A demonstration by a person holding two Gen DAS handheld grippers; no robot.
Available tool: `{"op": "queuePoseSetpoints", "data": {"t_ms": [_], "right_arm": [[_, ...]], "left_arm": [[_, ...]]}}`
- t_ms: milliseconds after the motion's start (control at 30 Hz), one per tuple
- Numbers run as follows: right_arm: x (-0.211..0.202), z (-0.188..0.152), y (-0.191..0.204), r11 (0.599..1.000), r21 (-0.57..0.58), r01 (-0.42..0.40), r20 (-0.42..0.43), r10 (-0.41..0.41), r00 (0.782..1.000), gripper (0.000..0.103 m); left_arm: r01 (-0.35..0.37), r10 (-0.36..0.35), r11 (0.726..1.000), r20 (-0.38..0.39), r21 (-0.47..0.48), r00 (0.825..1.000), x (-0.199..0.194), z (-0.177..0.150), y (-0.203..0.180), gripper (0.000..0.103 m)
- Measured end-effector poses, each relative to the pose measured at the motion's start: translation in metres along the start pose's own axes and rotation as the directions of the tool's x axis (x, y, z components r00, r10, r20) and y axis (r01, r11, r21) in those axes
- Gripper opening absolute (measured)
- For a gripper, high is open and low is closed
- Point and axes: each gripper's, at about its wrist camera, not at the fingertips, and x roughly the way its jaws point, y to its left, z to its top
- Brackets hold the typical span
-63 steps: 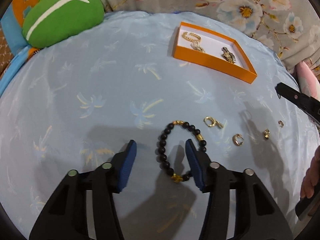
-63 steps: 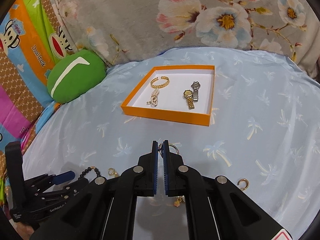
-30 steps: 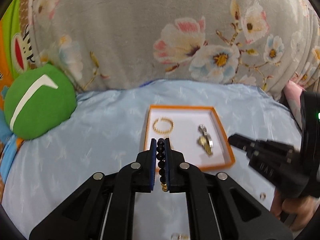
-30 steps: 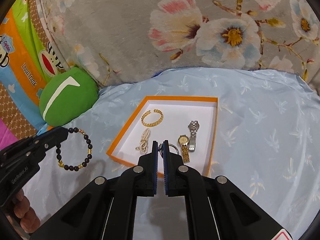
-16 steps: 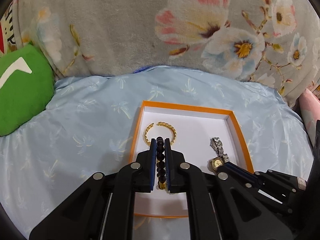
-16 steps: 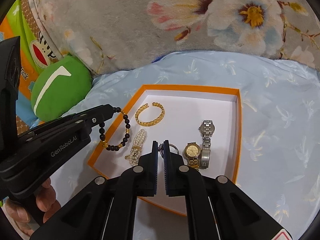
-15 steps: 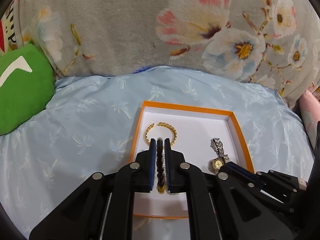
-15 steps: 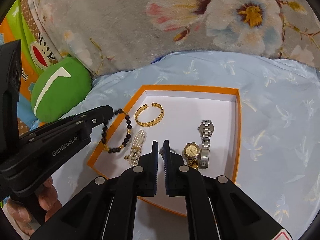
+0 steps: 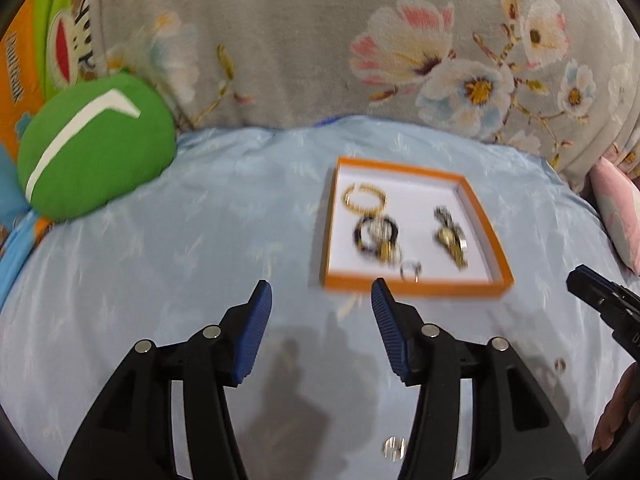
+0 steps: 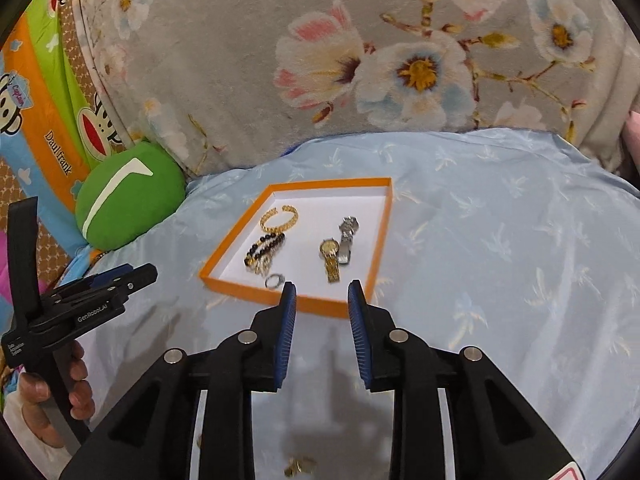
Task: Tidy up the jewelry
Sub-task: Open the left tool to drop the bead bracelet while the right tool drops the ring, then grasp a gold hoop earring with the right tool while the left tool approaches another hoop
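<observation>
An orange tray (image 9: 416,289) (image 10: 224,256) with a white floor lies on the blue cloth. In it lie a gold bangle (image 10: 279,218), a black bead bracelet (image 10: 265,249) (image 9: 374,236), a silver ring (image 10: 274,280) (image 9: 411,271), and two watches (image 10: 338,251) (image 9: 450,236). My left gripper (image 9: 320,328) is open and empty, short of the tray's near left corner. My right gripper (image 10: 322,320) is open and empty, just short of the tray's near edge. Small gold pieces (image 10: 298,467) (image 9: 394,448) lie loose on the cloth close to me.
A green round cushion (image 9: 92,148) (image 10: 128,196) sits at the left. A grey floral blanket (image 10: 360,60) rises behind the cloth. A small earring (image 9: 560,365) lies on the cloth at the right. The other gripper shows at each view's edge (image 9: 600,296) (image 10: 80,304).
Both grippers have opened and drawn back from the tray. The black bead bracelet and the silver ring now lie in the tray.
</observation>
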Motion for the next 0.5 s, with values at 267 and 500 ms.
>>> {"op": "queuePoseSetpoints", "data": {"t_ms": [267,500], "right_arm": [[-0.037,-0.077,-0.015,0.996,0.049,0.07,-0.091,-0.066,0.994,0.029],[-0.046,-0.1,-0.011,0.996,0.057,0.064,-0.114,-0.057,0.992,0.029]], "left_arm": [[0.004,-0.006,0.999,-0.055,-0.039,0.998,-0.035,-0.072,-0.003,0.05],[0.02,-0.03,0.995,-0.094,-0.098,0.995,-0.039,-0.099,-0.009,0.05]]}}
